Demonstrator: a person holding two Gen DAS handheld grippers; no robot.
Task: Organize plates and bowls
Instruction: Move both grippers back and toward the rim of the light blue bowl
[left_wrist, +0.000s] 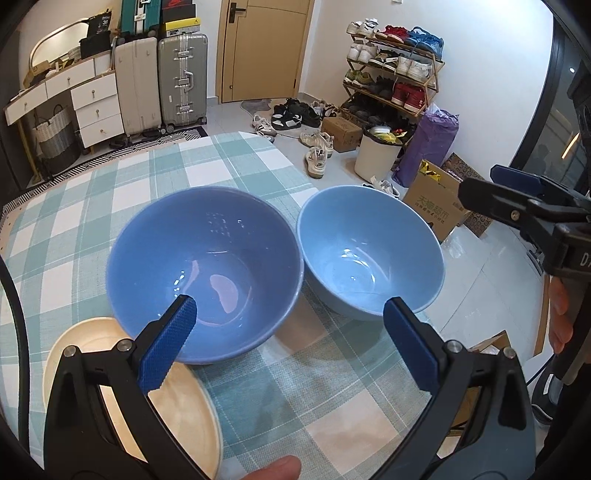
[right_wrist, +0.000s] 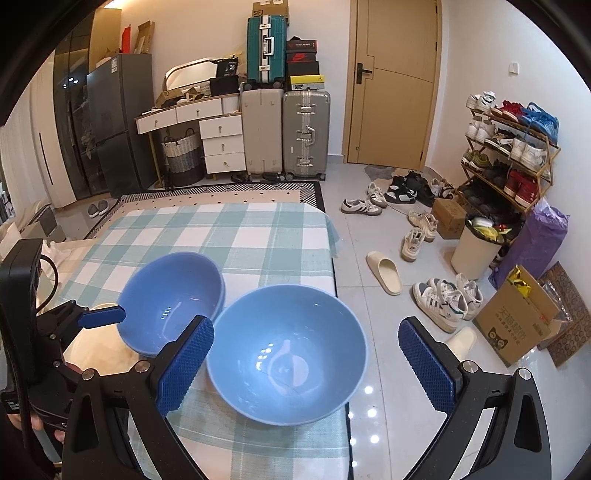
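The left gripper (left_wrist: 288, 343) was spread wide and grasped nothing, its left finger overlapping the near rim of the darker blue glazed ceramic bowl (left_wrist: 205, 273) in view. The right gripper (right_wrist: 306, 365) was likewise released, straddling the lighter blue glazed ceramic bowl (right_wrist: 286, 352) at the table edge. Both bowls stood upright, side by side, on the teal-and-white checked tablecloth (left_wrist: 155, 173); the darker one overlapped a round cream plate (left_wrist: 184, 421). Beyond, on the floor, a brown cardboard box (right_wrist: 517, 325) bore Chinese print and a cat logo. Farther off, a teal hard-shell suitcase (right_wrist: 266, 48) carried a carton marked "SF" (right_wrist: 269, 8).
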